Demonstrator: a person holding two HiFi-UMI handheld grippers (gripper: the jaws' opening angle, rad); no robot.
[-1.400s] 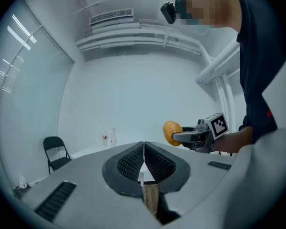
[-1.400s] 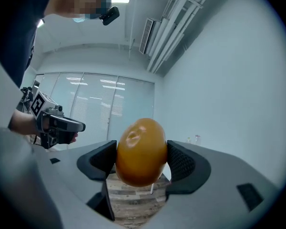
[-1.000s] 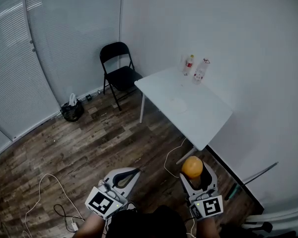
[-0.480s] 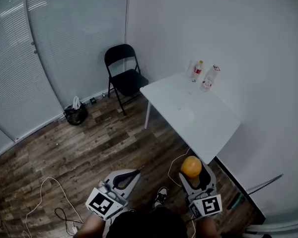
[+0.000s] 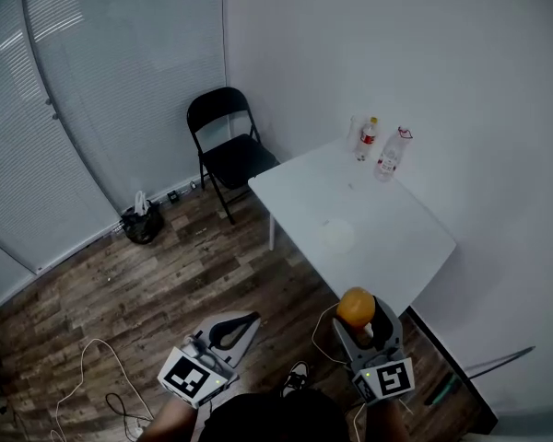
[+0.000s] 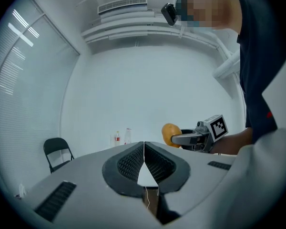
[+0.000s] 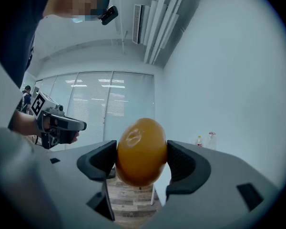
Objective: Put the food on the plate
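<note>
In the head view, the right gripper (image 5: 359,319) was clamped on an orange fruit (image 5: 355,306), held in the air above the wooden floor (image 5: 166,284), just short of the near corner of the white table (image 5: 387,247). The left gripper (image 5: 250,321) hung beside it with its jaws together and nothing between them. A pale white plate (image 5: 337,236), faint against the top, lay near the middle of the tabletop, closer to its left edge. Two plastic bottles (image 5: 367,138) (image 5: 390,155) stood at the far corner by the wall. A black folding chair (image 5: 226,145) stood beyond the table's far end, and a black bag (image 5: 143,224) sat on the floor by the blinds. In the left gripper view, the ribbed jaws met along a thin line, holding nothing; the other gripper with the fruit showed past them to the right. In the right gripper view, the fruit filled the gap between the two dark pads (image 7: 183,163), pressed on both sides, well apart from the plate.
</note>
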